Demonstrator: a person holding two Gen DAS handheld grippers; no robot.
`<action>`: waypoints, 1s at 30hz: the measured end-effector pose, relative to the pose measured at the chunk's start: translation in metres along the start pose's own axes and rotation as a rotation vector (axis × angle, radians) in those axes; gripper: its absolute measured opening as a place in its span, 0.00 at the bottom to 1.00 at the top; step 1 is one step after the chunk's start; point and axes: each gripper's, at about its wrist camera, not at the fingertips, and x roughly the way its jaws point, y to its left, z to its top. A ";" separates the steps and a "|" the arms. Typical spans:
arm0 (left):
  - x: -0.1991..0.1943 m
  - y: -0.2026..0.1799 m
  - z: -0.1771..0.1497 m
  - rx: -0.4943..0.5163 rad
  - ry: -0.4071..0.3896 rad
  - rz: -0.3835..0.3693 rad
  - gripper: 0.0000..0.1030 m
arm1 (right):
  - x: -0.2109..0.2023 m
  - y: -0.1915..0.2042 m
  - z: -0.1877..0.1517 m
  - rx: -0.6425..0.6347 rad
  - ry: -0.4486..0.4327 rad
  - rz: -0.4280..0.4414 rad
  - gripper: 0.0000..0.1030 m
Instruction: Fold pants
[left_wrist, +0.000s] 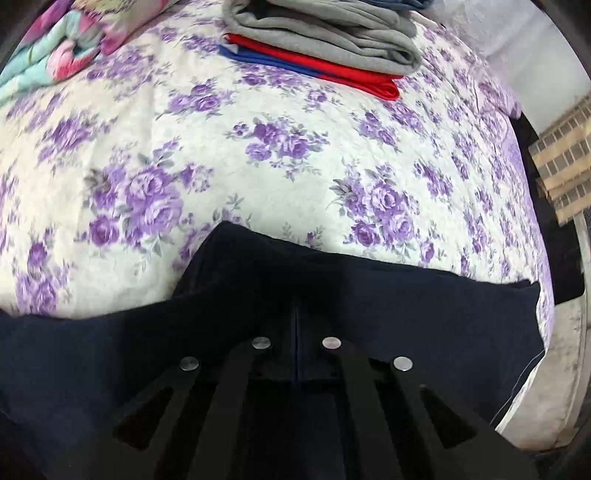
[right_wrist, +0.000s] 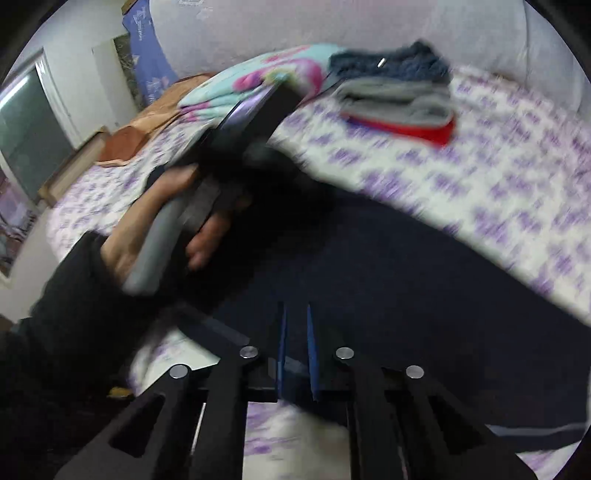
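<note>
We hold a gripper in each hand over the bed (left_wrist: 280, 122), and the dark navy pants (left_wrist: 424, 314) lie flat on the flowered sheet directly under both of them. In the left wrist view the left gripper (left_wrist: 296, 317) has its fingers pressed together with only a thin line between them, and the pants cloth spreads out around them, so we judge it is closed on the pants. In the right wrist view the right gripper (right_wrist: 295, 325) shows a narrow gap between its blue fingers (right_wrist: 282, 343); it is open, just above the pants (right_wrist: 424, 280).

The long axis of the pants runs from the left gripper (right_wrist: 240, 147), held in the left hand (right_wrist: 173, 221), across to the right side, so the left one is nearer to one end. The cloth looks soft, matte and limp. Behind, folded clothes (left_wrist: 325, 33) make a neat stack: grey fleece on shiny red and blue fabric.
</note>
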 end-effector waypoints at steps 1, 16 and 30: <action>0.000 0.001 -0.001 0.003 -0.006 -0.010 0.00 | 0.008 0.004 -0.001 0.002 0.012 0.000 0.11; -0.021 0.006 -0.016 0.079 -0.115 -0.002 0.01 | -0.041 -0.035 -0.028 0.311 -0.130 -0.110 0.65; -0.066 -0.011 -0.146 0.107 -0.160 0.024 0.14 | -0.162 -0.233 -0.181 1.031 -0.365 -0.156 0.71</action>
